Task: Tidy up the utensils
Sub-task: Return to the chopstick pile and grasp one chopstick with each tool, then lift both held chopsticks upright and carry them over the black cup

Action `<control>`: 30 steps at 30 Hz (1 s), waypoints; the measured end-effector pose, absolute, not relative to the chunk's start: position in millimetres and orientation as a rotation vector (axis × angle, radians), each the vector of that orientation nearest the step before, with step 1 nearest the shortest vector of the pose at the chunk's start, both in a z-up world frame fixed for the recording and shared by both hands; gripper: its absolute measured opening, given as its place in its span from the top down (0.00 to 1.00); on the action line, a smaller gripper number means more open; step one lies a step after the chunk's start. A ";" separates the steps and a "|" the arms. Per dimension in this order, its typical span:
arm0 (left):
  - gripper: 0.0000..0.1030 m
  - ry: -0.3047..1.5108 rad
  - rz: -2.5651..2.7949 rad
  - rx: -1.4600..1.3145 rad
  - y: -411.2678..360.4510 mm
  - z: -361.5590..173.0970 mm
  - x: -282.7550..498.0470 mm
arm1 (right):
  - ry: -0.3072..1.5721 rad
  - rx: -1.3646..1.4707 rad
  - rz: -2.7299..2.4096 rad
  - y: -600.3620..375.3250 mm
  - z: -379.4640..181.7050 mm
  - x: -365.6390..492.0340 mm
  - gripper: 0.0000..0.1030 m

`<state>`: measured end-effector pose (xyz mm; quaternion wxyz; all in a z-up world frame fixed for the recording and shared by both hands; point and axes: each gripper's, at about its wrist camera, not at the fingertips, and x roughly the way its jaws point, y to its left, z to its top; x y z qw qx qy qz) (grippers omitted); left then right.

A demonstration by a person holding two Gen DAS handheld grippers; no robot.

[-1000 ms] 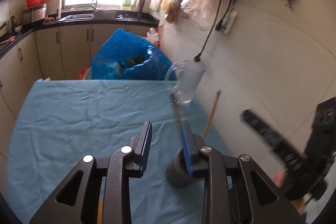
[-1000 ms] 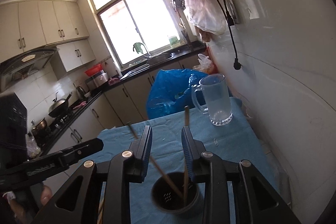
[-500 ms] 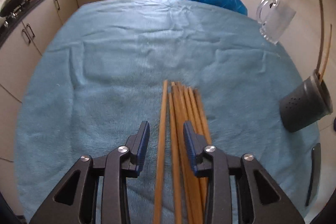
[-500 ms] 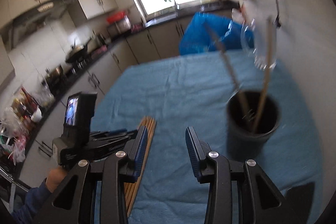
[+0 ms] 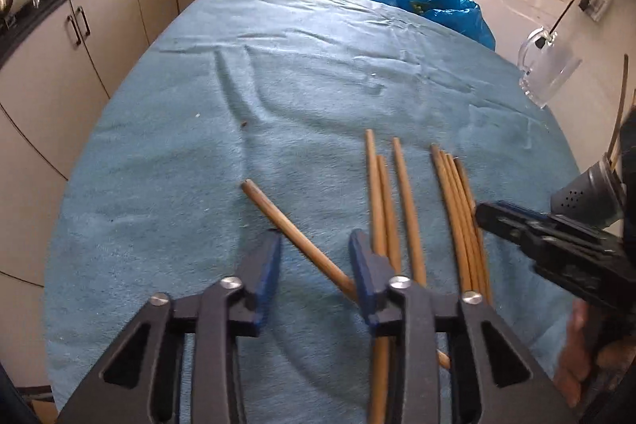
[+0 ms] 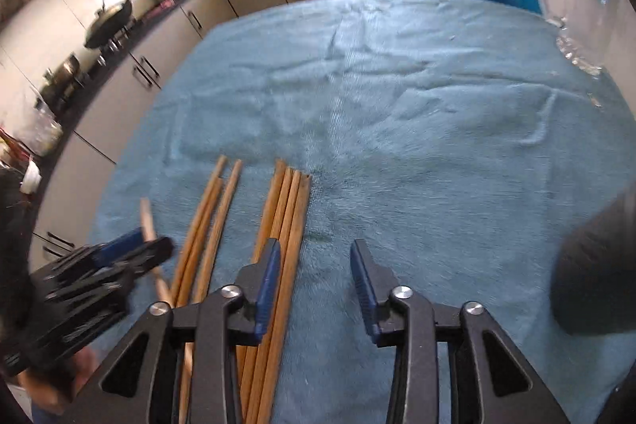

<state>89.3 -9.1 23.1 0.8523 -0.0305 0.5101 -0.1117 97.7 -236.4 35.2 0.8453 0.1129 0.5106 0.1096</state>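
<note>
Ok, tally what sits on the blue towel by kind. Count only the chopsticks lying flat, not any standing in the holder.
Chopsticks lying flat: 8
Dark utensil holder: 1
Clear glass mug: 1
Total: 10

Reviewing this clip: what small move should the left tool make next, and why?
Probably lower the left tool and finish closing on the skewed chopstick. Its jaws are closing astride that stick, not yet pinching it, and the dark holder stands to the right.
</note>
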 end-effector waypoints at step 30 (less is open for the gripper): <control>0.93 1.118 -0.159 -0.091 -0.6 20.4 99.8 | 1.148 0.209 0.174 -275.1 41.8 98.6 0.92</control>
